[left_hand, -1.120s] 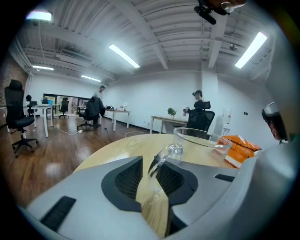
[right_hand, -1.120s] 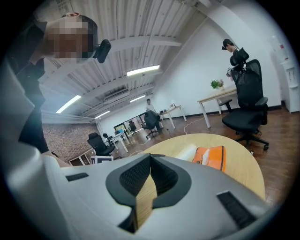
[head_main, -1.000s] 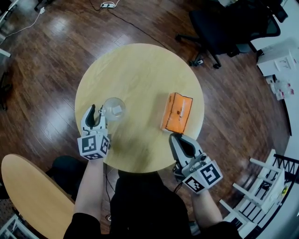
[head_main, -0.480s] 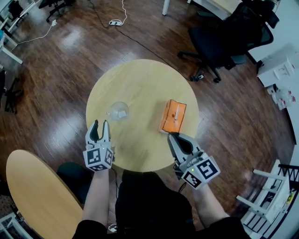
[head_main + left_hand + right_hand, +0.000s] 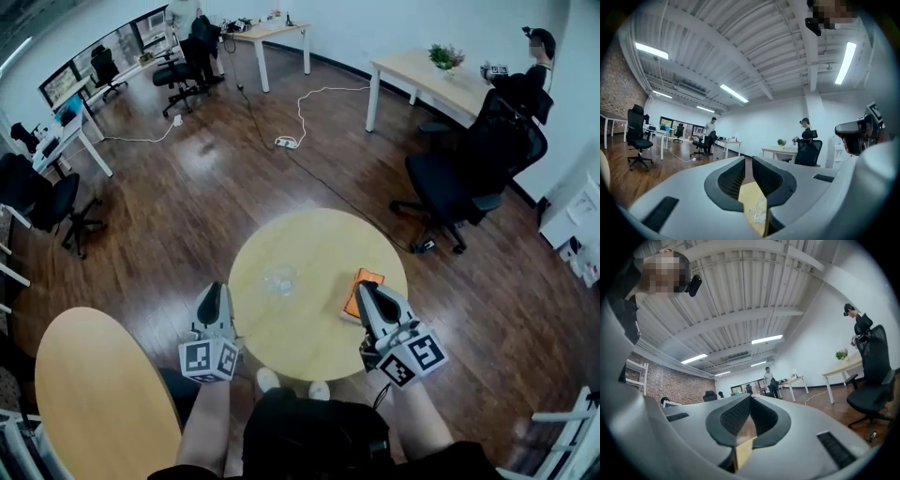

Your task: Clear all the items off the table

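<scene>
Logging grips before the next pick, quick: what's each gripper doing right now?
Left gripper: jaws closing, a narrow gap, nothing between them.
Right gripper: shut, empty.

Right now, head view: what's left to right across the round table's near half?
In order: left gripper (jaws closing, nothing between them) → clear glass → orange box. The right gripper overlaps the box, so it is left out.

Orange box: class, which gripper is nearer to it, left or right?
Right. The right gripper, shut, overlaps the orange box in the head view; the left gripper, its empty jaws closing, is across the table, past the glass.
</scene>
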